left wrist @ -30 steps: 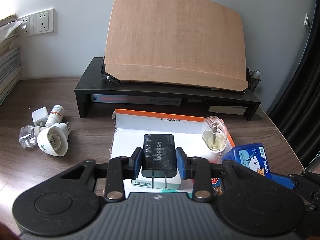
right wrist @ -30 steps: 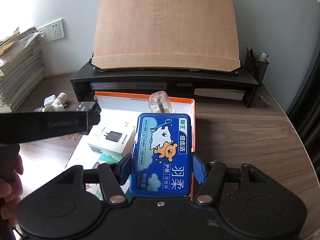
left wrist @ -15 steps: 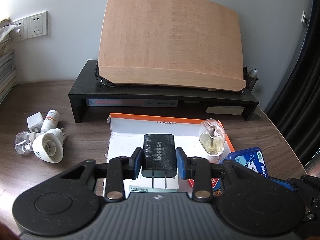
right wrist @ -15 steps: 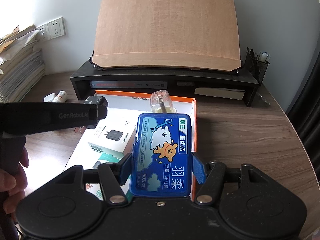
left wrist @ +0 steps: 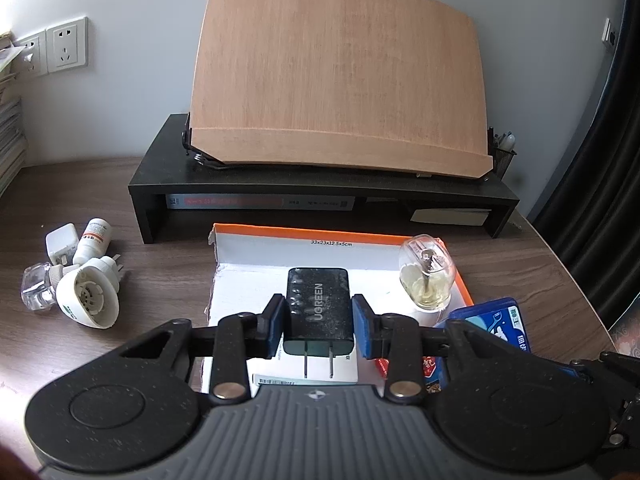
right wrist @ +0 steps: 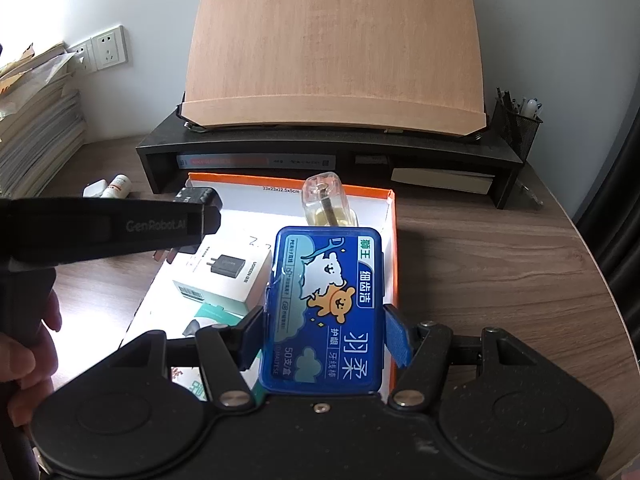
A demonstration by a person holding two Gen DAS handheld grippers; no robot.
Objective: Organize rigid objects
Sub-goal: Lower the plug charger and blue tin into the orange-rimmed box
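The wooden desk (left wrist: 100, 208) carried everything, with a tilted wooden board (left wrist: 340, 80) standing on a black monitor riser (left wrist: 320, 190) along its back edge by the wall. In front of the riser, at the middle of the desk, lay an open orange-rimmed cardboard box (left wrist: 256, 272) with a white floor. Inside it, toward its left side, a white charger carton (right wrist: 224, 276) lay flat, and at the box's back right corner a clear glass bottle (left wrist: 427, 276) of yellowish liquid stood upright. The right gripper (right wrist: 325, 336) was clamped on a blue floss-pick case (right wrist: 326, 308), held flat above the box's right edge, its printed lid facing up. The left gripper (left wrist: 319, 324) was closed around a black UGREEN charger (left wrist: 319, 300), pinched by its sides over the middle of the box with its two prongs pointing back toward the camera. Near the desk's left edge, well apart from the box, a small cluster lay together: a white plug-in device (left wrist: 90, 298) on its side, a clear bottle (left wrist: 36, 292) touching it, a small white pill bottle (left wrist: 93, 240) and a white cube adapter (left wrist: 61, 242) just beside that.
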